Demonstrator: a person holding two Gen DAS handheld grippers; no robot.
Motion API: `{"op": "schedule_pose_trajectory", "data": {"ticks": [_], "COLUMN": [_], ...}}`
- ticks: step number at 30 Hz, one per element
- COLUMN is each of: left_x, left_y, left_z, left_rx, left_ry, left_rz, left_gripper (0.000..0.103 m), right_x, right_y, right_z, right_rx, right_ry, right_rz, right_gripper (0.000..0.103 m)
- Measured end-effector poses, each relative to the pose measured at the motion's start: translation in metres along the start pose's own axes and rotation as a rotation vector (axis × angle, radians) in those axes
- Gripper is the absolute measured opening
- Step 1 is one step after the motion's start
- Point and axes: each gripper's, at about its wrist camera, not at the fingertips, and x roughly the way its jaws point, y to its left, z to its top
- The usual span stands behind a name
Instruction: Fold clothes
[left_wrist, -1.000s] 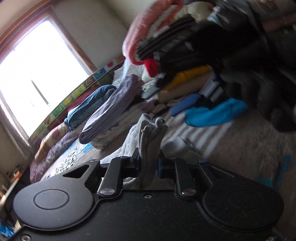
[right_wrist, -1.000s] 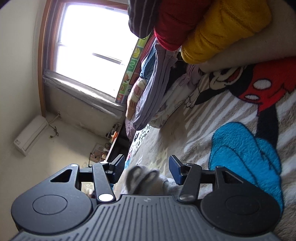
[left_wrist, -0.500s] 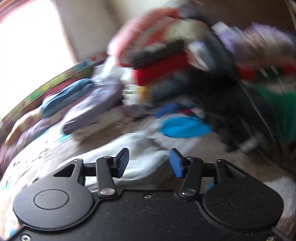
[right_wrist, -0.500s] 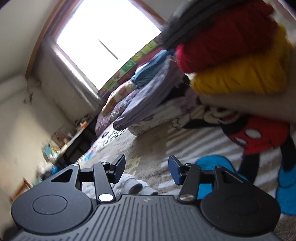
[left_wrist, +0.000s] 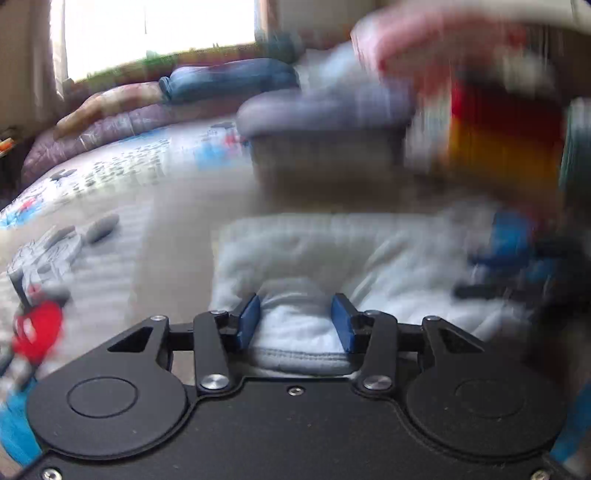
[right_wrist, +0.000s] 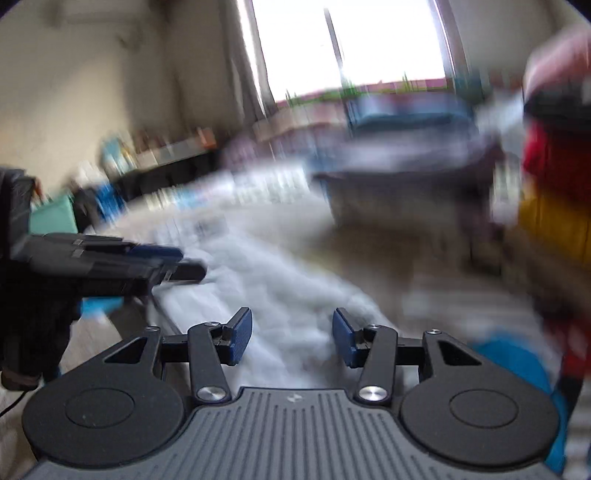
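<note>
1. The left hand-held gripper (left_wrist: 295, 319) has its blue pads spread apart, released; a near edge of the pale grey garment (left_wrist: 332, 258) lies between them, not pinched.
2. The right hand-held gripper (right_wrist: 292, 338) is likewise released, its pads wide apart above the same garment (right_wrist: 280, 288).
3. The garment lies spread on the bed (left_wrist: 177, 206), on a cartoon-print blanket, stretching from the near side toward the far side.
4. In the right wrist view, the left hand-held gripper (right_wrist: 173, 264) shows at the left, just beside the garment's left edge.
5. A stack of folded clothes (left_wrist: 506, 125), red and yellow among them, sits at the far right; both views are blurred.
</note>
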Motion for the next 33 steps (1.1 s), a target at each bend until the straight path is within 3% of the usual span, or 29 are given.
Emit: {"op": "schedule_pose_trajectory", "data": {"ticks": [7,11,12,13,15,20,22,28,30,33], "left_x": [-0.002,-0.024,-0.033,-0.042,-0.058,-0.073,-0.070,-0.032,-0.016,-0.002], "left_y": [-0.007,-0.004,0.001,0.009,0.029,0.100,0.118,0.127,0.124,0.114], "left_z": [-0.002,-0.001,-0.001,-0.001,-0.003,-0.017,-0.024,-0.031,-0.034,-0.035], "left_rx": [0.028,-0.015,-0.038,-0.085,-0.198,-0.607,-0.734,-0.865,-0.902,-0.914], "left_ry": [-0.022,0.022,0.023,0.014,0.002,0.016,0.031,0.091,0.118,0.129], "left_rz": [0.032,0.014,0.002,-0.006,-0.019,-0.092,-0.144,-0.220,-0.252,-0.314], "left_gripper": [0.042,0.043,0.047,0.051,0.056,0.059,0.060,0.061,0.061,0.060], "right_x": [0.000,-0.017,-0.024,-0.032,-0.046,-0.055,-0.051,-0.031,-0.026,-0.023], "right_y": [-0.003,0.001,0.000,-0.002,-0.012,-0.057,-0.064,-0.042,-0.039,-0.042], "right_z": [-0.006,-0.009,-0.011,-0.014,-0.021,-0.044,-0.050,-0.045,-0.043,-0.044], "right_rx": [0.032,0.040,0.058,0.087,0.179,0.592,0.672,0.587,0.566,0.575], "right_ry": [0.012,-0.026,-0.043,-0.054,-0.067,-0.103,-0.107,-0.064,-0.055,-0.056], "right_rz": [0.016,-0.016,-0.035,-0.055,-0.074,0.057,0.097,0.097,0.082,0.086], "right_gripper": [0.049,0.049,0.051,0.053,0.069,0.071,0.071,0.072,0.059,0.052]}}
